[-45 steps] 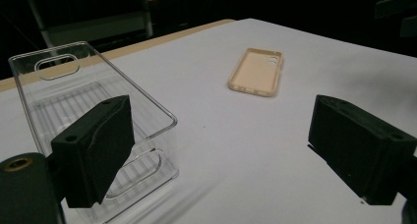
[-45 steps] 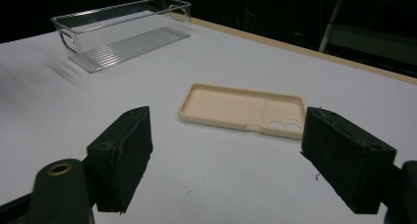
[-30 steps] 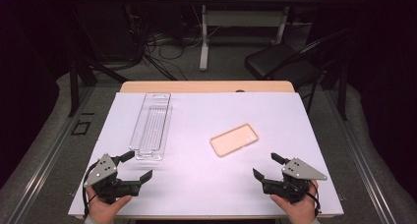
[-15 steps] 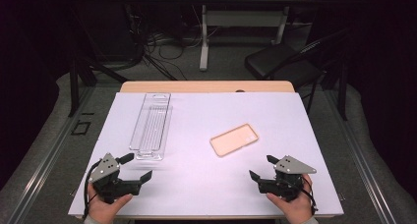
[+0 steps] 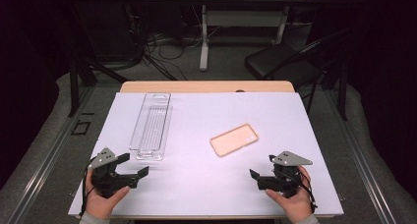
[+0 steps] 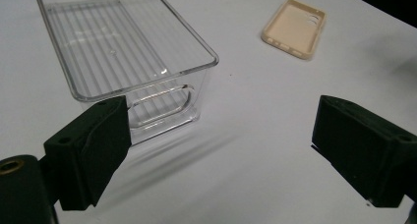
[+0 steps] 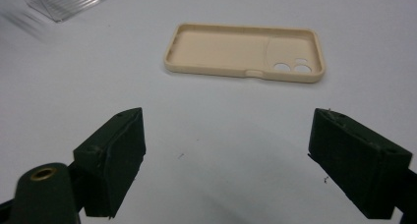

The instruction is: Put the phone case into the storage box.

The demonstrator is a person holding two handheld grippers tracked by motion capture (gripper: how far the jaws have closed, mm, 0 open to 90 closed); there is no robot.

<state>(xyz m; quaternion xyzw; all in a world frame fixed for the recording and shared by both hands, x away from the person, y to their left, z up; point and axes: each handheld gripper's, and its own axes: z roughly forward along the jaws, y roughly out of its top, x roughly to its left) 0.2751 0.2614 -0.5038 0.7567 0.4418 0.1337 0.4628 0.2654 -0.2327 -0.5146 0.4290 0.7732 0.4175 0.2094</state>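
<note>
Two things are lying on the white table (image 5: 305, 121): a beige soft rectangular phone case (image 5: 234, 139), hollow side up, right of centre, and a clear ribbed plastic tray (image 5: 151, 126) toward the left edge; the right gripper (image 5: 260, 179), jaws apart and empty, is sitting nearer the case, which is lying ahead and slightly leftward, long axis slanting across its line; the left gripper (image 5: 134, 171), also gaping, is facing the tray's near end.

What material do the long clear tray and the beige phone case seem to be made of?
The clear tray looks like hard, glossy transparent plastic: the table shows through it, its rim catches highlights, and its floor is ribbed. The phone case looks like soft matte plastic or silicone: dull, even surface and rounded edges. Softness is only a guess.
</note>
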